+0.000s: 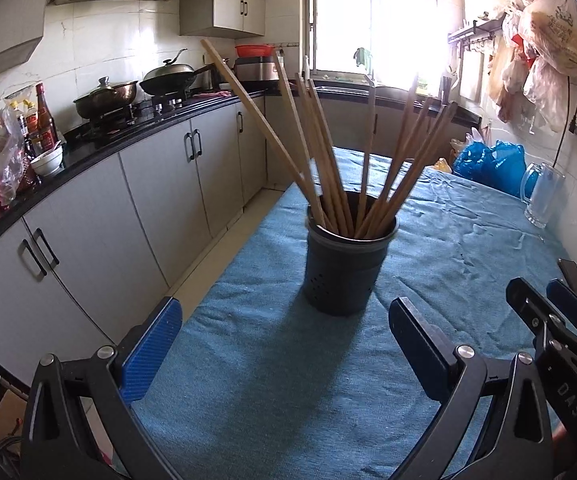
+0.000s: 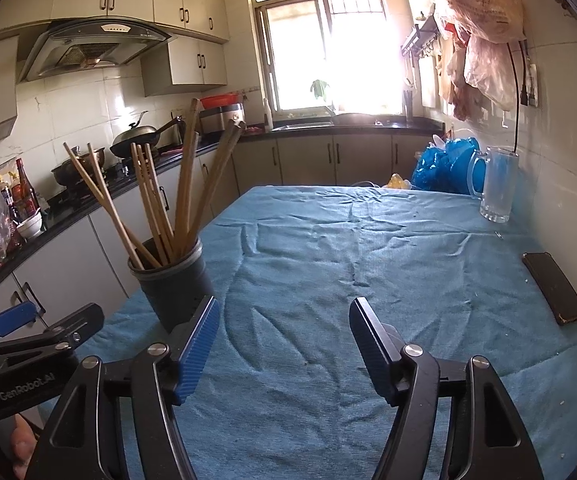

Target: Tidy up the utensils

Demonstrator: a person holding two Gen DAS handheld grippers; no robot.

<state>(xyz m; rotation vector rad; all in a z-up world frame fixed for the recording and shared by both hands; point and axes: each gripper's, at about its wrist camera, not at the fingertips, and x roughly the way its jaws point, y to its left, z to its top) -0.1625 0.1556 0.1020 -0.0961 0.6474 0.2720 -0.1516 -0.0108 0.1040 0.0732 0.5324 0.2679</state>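
On the blue cloth (image 1: 272,380) covering the bench: a dark cylindrical holder (image 1: 346,268), upright, packed with wooden chopsticks (image 1: 328,168) fanning out above its rim. Directly ahead of the left gripper (image 1: 284,344), fingers spread wide apart, nothing between the blue pads (image 1: 154,348) and no contact with the holder. Same holder seen from the right wrist at left of centre, just beyond the left-hand pad (whether touching or merely in front, cannot tell). Right gripper (image 2: 284,344) likewise spread wide, empty, pointing over bare wrinkled cloth, with the left gripper's body visible low at its left edge. Further back on the right side of the bench: a clear glass mug (image 2: 496,186) standing upright, blue plastic bags (image 2: 444,164) just behind it, and a dark phone (image 2: 554,288) lying flat near the wall. Along the left, a black kitchen counter (image 1: 136,128) with a lidded pot (image 1: 104,98), a wok (image 1: 168,76), bottles (image 1: 44,116) and a white bowl (image 1: 48,162). Bright window (image 2: 328,52) at the far end.
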